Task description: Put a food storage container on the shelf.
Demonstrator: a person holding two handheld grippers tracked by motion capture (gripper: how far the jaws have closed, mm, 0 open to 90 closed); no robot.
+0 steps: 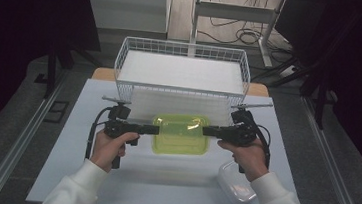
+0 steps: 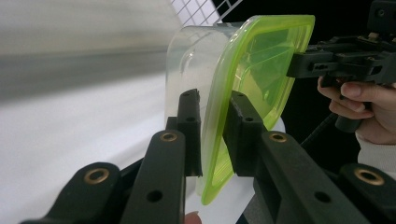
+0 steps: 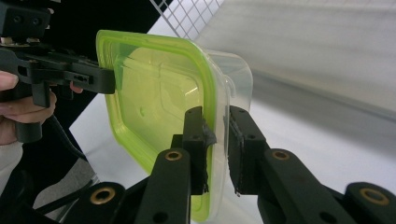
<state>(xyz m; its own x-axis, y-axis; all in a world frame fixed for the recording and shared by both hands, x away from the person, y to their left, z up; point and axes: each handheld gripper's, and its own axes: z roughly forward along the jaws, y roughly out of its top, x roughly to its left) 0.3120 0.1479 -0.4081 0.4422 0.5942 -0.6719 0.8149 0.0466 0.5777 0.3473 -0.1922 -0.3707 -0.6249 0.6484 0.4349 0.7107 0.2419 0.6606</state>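
Container [image 1: 181, 133] with yellow-green lid sits between left claw [image 1: 155, 129] and right claw [image 1: 206, 131], each pinching its rim.

High view: even, cool overhead light. The white table [image 1: 161, 180] is bright, the surroundings on both sides fall to near black. Shadows beneath the hands are soft and faint. A pale glare spot sits on the green lid [image 1: 181, 132]. Detail is soft, resolution low.

Left gripper view and right gripper view: the jaws and lid [image 2: 252, 88] [image 3: 154, 107] are sharp. The background table and wire basket [image 3: 187, 16] are smeared and out of focus, with straight lines leaning at the edges.
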